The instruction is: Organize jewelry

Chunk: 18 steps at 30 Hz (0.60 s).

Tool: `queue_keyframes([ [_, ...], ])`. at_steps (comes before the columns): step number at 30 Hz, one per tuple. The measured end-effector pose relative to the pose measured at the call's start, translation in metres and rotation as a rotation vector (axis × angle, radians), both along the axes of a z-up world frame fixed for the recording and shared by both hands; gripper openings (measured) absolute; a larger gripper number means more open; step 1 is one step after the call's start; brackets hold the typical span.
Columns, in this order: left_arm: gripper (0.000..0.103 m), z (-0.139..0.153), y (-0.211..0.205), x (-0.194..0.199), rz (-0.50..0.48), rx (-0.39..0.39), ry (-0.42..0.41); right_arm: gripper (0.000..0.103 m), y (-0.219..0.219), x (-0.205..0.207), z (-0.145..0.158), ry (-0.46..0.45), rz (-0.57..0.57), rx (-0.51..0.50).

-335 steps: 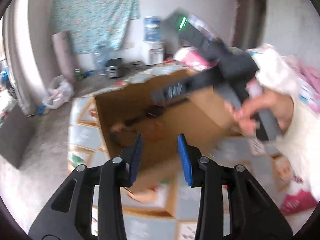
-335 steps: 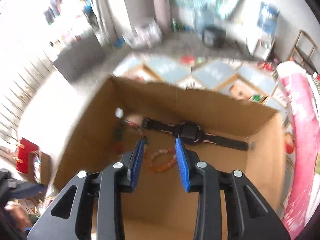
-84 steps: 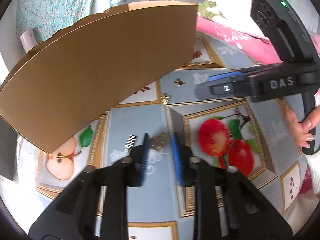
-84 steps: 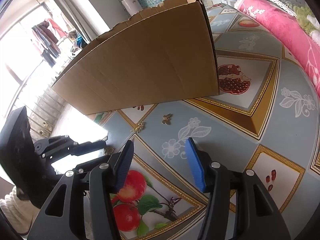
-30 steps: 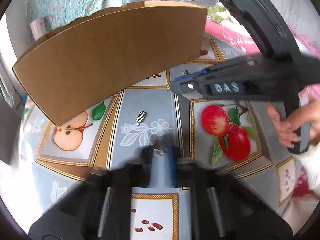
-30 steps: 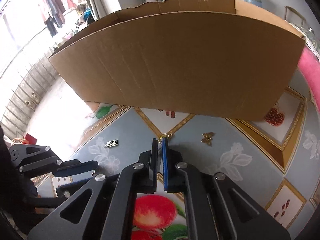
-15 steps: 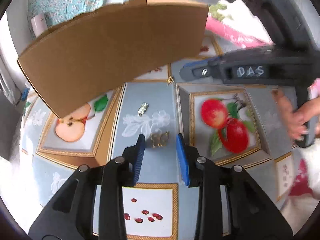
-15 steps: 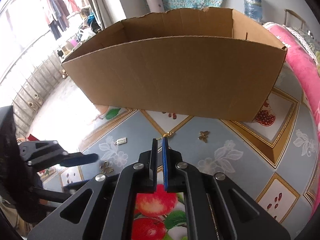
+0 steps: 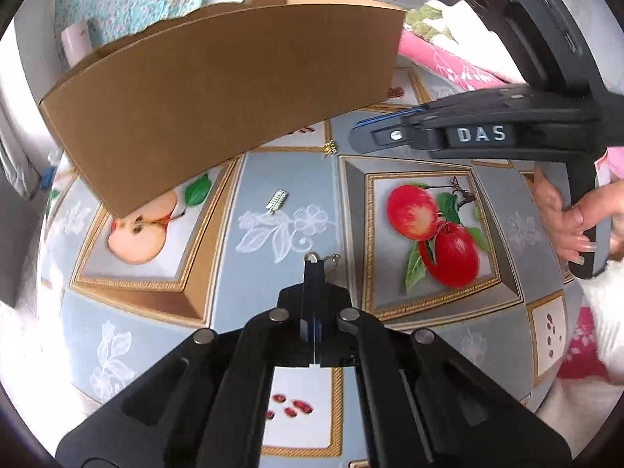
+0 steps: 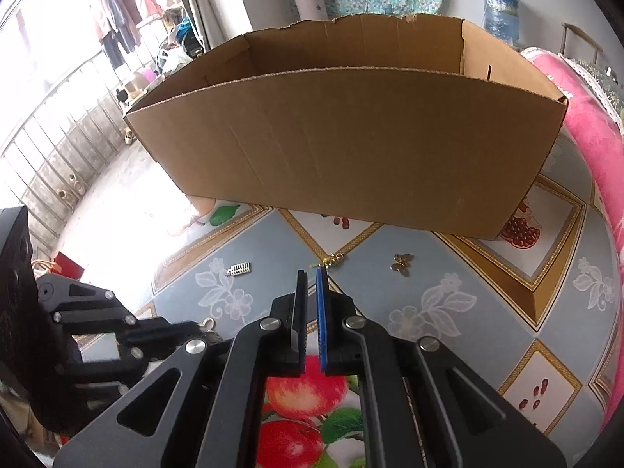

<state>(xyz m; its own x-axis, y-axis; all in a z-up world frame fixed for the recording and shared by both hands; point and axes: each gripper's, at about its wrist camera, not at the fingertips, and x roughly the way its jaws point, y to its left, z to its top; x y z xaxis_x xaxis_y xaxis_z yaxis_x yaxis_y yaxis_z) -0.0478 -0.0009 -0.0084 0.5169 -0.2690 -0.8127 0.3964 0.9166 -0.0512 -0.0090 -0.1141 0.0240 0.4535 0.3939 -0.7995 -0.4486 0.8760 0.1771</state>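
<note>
Small gold piece (image 9: 320, 258) lies on the grey flower panel of the fruit-print cloth (image 9: 241, 312), right at your left gripper (image 9: 313, 269) tips. Its jaws have just been closing, after a brief spread, and now stand pressed together; a loop and a hook of the piece poke out past the tips, so it looks pinched, though whether it is truly caught or only nudged cannot be told.

Your right gripper (image 10: 311, 277) has its jaws nearly together with a thin gap. A speck of gold chain (image 10: 330, 259) shows just beyond the tips; whether it is held or lies on the cloth I cannot tell.

More loose pieces are on the cloth: a silver comb-like charm (image 10: 239, 269) to the left, a gold butterfly (image 10: 401, 262) to the right, both apart from either tool.

Behind them stands the open cardboard box (image 10: 351, 148), its near wall close to the chain. My guess: the box is the collecting place, so pieces were laid just before it for short carries.

Both tools angle down steeply, which suits picking flat things off cloth.
</note>
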Motion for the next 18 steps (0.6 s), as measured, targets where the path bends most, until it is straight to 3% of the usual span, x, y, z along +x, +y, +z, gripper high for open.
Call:
queue_keyframes([
  [8, 0.002, 0.010, 0.005, -0.006, -0.008, 0.015, -0.037, 0.005, 0.001, -0.003, -0.003, -0.003, 0.025, -0.026],
  [9, 0.007, 0.009, 0.003, -0.005, -0.016, 0.014, -0.034, 0.005, 0.002, -0.003, -0.002, -0.004, 0.029, -0.026],
  [11, 0.041, 0.007, -0.001, -0.005, -0.028, 0.019, -0.037, 0.006, 0.006, -0.001, -0.004, -0.007, 0.038, -0.030],
  [12, 0.043, 0.007, -0.002, -0.005, -0.028, 0.020, -0.047, 0.006, 0.007, 0.000, -0.004, -0.010, 0.041, -0.035],
  [18, 0.026, -0.002, -0.011, -0.004, -0.069, 0.039, -0.074, 0.010, 0.011, 0.006, -0.006, -0.023, 0.043, -0.033],
])
